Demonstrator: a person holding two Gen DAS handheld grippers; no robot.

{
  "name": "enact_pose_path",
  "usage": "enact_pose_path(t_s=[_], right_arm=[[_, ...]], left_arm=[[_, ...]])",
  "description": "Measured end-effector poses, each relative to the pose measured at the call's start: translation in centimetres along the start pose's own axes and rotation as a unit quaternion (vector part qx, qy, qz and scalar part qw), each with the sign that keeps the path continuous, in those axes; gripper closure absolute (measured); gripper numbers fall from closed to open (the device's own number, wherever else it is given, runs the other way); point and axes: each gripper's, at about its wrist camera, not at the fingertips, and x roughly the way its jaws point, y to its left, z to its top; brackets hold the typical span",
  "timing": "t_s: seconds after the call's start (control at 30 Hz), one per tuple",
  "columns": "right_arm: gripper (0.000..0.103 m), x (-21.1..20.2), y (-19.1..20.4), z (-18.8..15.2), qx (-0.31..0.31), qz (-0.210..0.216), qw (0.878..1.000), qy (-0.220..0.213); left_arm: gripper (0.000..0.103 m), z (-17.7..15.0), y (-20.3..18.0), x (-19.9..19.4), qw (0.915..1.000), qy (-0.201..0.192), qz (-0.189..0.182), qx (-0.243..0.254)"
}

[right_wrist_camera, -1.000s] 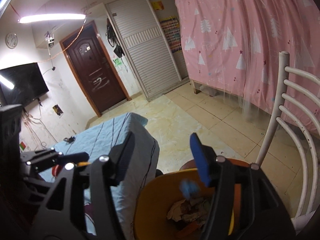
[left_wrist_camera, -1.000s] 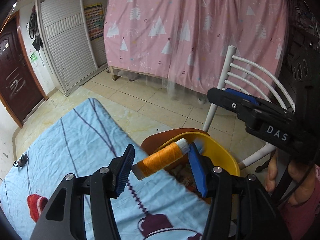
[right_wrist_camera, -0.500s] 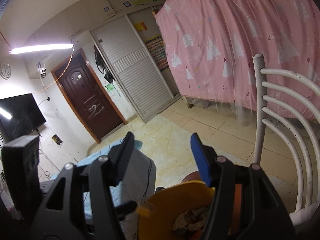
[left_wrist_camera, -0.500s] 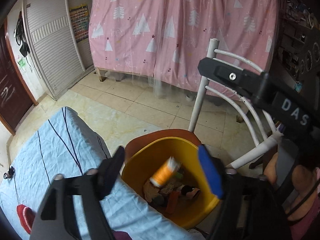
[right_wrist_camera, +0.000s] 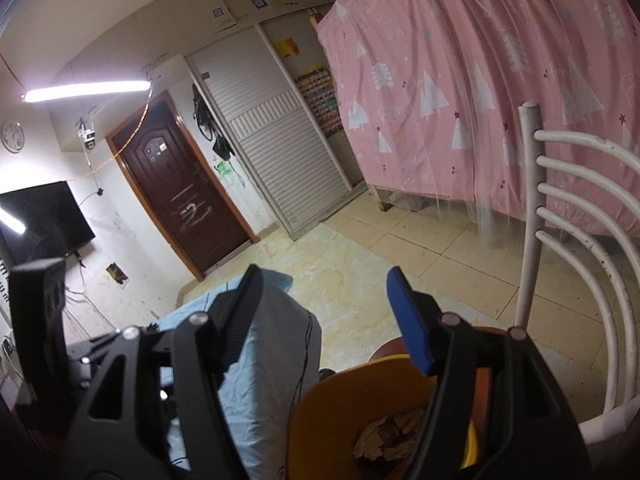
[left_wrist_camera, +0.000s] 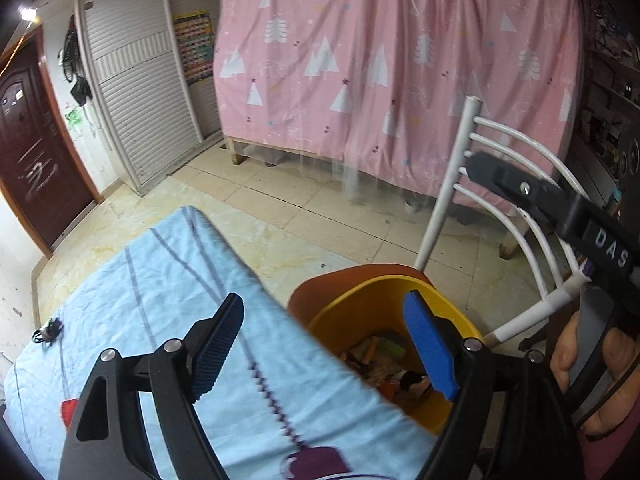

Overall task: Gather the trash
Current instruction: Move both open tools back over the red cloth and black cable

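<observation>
One yellow bin (left_wrist_camera: 460,320), one white chair (left_wrist_camera: 516,216), two grippers; the bin's trash pieces blur, perhaps several.

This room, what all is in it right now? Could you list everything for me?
Bin: one, yellow, on the seat of the chair, beside the table edge.
Trash: a mixed pile, inside the bin.
Chair: one, white barred back, reddish-brown seat.
Tablecloth: one, light blue with dark stripes, over the table.
Curtain: one, pink with white trees, at the back.
Door: one, dark brown, far wall.
Shutter doors: white, right of the door.
Television: one, black, on the wall.
Clock: one, white, high on the wall.
Left gripper: black with blue pads, open and empty over the bin.
Right gripper: same make, jaws opening, nothing between them.
Hand: one, on the right gripper's handle.
</observation>
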Motion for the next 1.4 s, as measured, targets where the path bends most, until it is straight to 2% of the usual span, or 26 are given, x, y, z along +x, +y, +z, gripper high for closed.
enact_pose_path(t_s=[0.37,0.53,0.7,0.83,1.13,1.4], right_arm=[[0.040,2.6,4.7,-0.9,-0.038,0.016,0.999,0.035],[0.033,3.7,7.2,-1.7,-0.064,0.029,0.996,0.053],[0.031,5.1,10.2,-2.9,-0.093,0.047,0.992,0.077],[0.028,6.3,12.5,-3.8,-0.113,0.060,0.987,0.096],[0.019,8.5,19.5,-7.0,-0.182,0.111,0.966,0.145],[0.014,10.5,25.0,-10.2,-0.242,0.155,0.938,0.194]], left_arm=[[0.029,-0.6,5.9,-1.8,0.9988,-0.011,0.032,-0.037],[0.028,-1.0,9.6,-2.8,0.9965,-0.018,0.061,-0.053],[0.025,-1.5,15.2,-3.3,0.9898,-0.012,0.107,-0.093],[0.023,-1.9,19.7,-3.4,0.9830,-0.001,0.127,-0.132],[0.020,-3.0,26.9,-2.9,0.9715,0.020,0.152,-0.180],[0.015,-3.8,31.9,-1.8,0.9605,0.045,0.182,-0.206]])
